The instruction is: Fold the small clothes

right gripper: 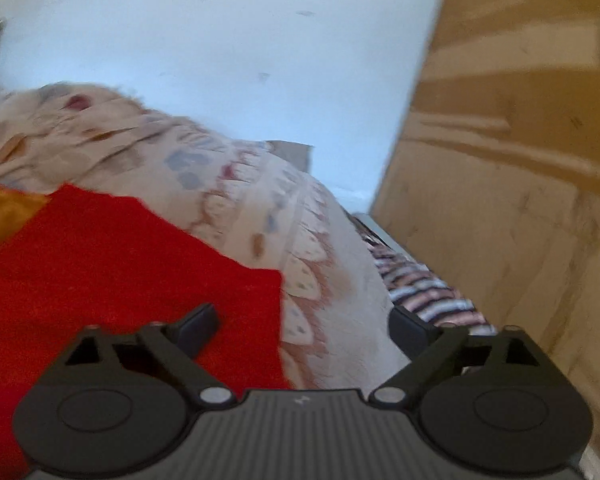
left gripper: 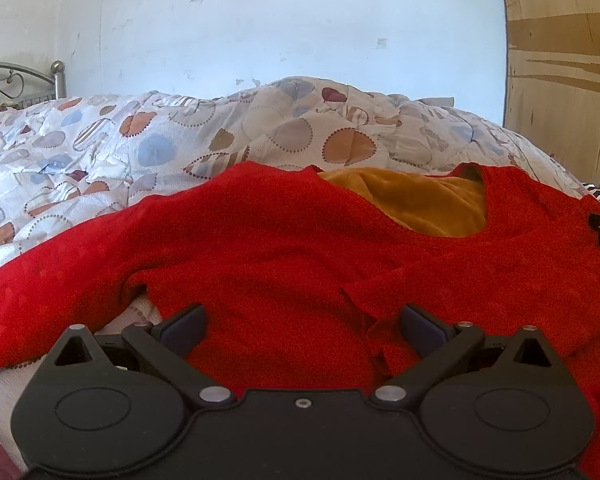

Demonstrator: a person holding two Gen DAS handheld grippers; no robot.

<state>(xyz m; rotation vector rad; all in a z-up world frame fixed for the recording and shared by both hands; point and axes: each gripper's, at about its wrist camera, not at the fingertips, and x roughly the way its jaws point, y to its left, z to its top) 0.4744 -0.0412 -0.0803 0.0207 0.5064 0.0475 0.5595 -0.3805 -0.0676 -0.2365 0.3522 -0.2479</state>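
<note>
**Risking a bunched fold on a soft bed**

Hovering with jaws apart and empty, the left gripper (left gripper: 302, 330) and right gripper (right gripper: 304, 330) flank the red garment (left gripper: 280, 248), spread on the quilt (left gripper: 148, 148). Its sleeve edge toward 3 o'clock could slip or drag the mustard cloth (left gripper: 420, 204) underneath.

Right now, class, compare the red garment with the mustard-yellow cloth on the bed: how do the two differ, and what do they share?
The red garment spreads wide across the foreground, while the mustard-yellow cloth shows only as a small patch. The red garment lies on top; the mustard-yellow cloth sits beneath it, seen through its neck opening. The red garment lies under both open grippers, left and right; the mustard-yellow cloth lies farther away. Both are soft fabrics lying on the patterned quilt.
</note>
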